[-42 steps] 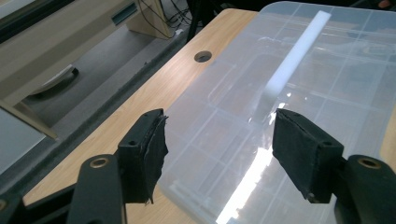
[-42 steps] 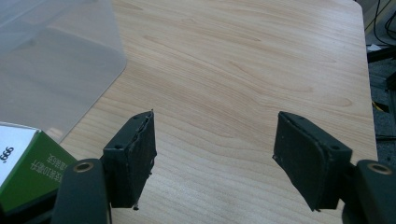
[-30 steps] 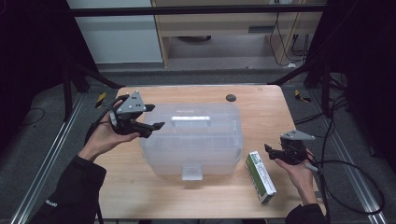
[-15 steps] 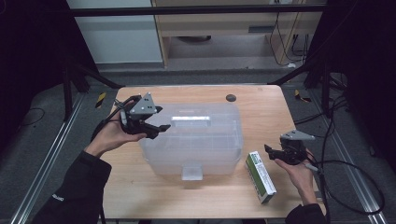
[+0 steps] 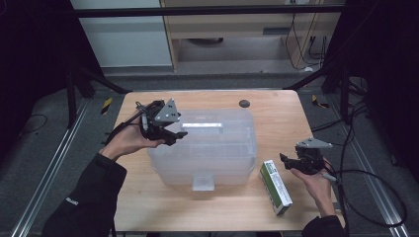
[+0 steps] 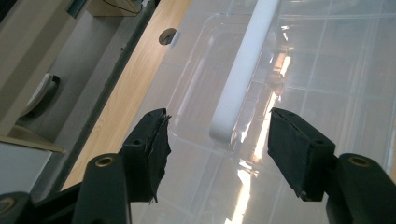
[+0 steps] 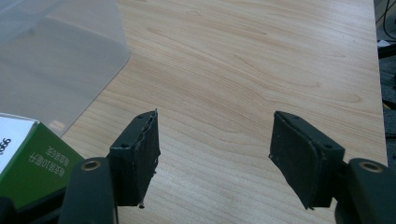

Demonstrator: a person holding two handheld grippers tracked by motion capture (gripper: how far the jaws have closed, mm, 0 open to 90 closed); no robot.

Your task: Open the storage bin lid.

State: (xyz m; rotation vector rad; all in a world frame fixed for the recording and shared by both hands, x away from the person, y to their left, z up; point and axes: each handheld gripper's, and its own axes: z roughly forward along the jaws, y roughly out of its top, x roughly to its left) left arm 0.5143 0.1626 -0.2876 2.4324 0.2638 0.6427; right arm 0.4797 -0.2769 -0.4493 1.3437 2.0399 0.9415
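While the clear bin [image 5: 207, 148] sits mid-counter, the left tongs [image 6: 217, 140] hover over its lid's white handle [image 6: 243, 70], spread but just narrowing, gripping nothing. Right of the bin, the right tongs [image 7: 215, 149] gape empty over bare wood, beside the green box [image 5: 275, 186].

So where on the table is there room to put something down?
Bare wood lies along the front edge of the table, below the clear bin and left of the green box. More runs behind the bin, around the dark hole. It's tight between the bin's right side, the box and the right gripper.
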